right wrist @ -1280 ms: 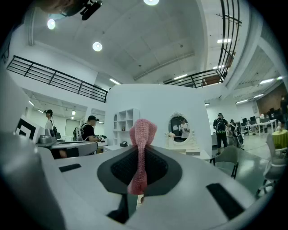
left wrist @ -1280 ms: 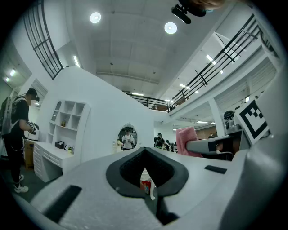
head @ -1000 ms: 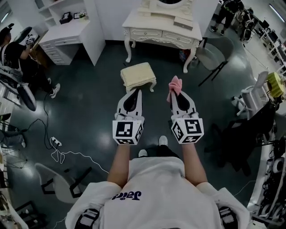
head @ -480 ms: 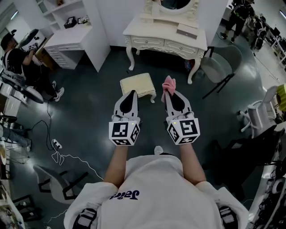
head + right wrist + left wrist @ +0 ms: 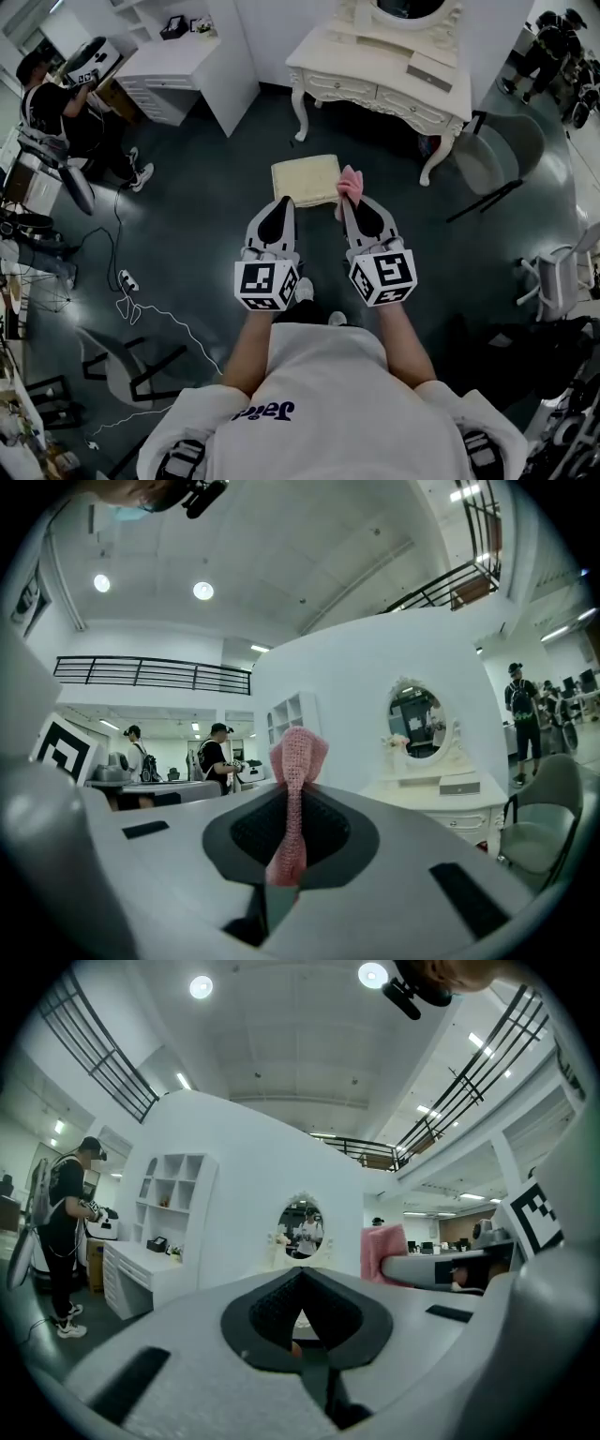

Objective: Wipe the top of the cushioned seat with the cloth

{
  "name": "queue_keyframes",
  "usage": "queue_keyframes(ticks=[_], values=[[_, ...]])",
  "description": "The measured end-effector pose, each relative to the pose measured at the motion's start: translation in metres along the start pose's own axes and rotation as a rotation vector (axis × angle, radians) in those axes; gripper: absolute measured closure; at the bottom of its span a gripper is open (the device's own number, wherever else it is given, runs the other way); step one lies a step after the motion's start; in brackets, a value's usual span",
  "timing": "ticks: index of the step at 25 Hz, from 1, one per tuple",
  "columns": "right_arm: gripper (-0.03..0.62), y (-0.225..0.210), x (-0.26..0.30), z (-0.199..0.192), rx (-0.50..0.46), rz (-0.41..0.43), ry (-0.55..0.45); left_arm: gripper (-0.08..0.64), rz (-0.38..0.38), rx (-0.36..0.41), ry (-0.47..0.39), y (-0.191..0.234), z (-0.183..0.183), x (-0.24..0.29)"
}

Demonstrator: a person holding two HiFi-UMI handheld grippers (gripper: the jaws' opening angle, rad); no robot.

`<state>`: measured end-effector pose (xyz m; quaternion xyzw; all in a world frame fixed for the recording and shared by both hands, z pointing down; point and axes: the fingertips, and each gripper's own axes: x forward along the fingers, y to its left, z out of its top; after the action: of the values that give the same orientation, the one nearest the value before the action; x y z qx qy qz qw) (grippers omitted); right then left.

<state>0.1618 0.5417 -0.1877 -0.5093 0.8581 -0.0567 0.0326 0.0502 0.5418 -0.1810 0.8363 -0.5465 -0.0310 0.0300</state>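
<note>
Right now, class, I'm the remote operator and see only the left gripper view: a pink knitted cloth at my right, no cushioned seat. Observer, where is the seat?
Observer: In the head view the cream cushioned seat stands on the dark floor, close ahead of the left gripper.
Operator: Is the cloth gripped?
Observer: The right gripper view shows the right gripper shut on the pink knitted cloth, which sticks up past its tips.
</note>
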Motion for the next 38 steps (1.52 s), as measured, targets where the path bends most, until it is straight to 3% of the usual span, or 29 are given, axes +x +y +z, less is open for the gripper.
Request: queue_keyframes(ticks=[12, 21, 30, 33, 38], values=[[0.572, -0.013, 0.185, -0.020, -0.009, 0.022, 0.072, 0.549, 0.035, -0.040, -0.009, 0.140, -0.021, 0.118], [0.572, -0.045, 0.274, -0.073, 0.020, 0.015, 0.202, 0.549, 0.057, -0.108, 0.085, 0.199, -0.077, 0.187], [0.572, -0.148, 0.357, -0.124, 0.056, 0.092, 0.308, 0.549, 0.152, -0.170, 0.172, 0.205, -0.147, 0.302], [0.572, -0.195, 0.382, -0.147, 0.107, 0.112, 0.364, 0.549, 0.170, -0.149, 0.195, 0.200, -0.173, 0.348], [0.572, -0.247, 0.414, -0.225, 0.185, 0.143, 0.527, 0.549, 0.264, -0.165, 0.219, 0.219, -0.233, 0.396]])
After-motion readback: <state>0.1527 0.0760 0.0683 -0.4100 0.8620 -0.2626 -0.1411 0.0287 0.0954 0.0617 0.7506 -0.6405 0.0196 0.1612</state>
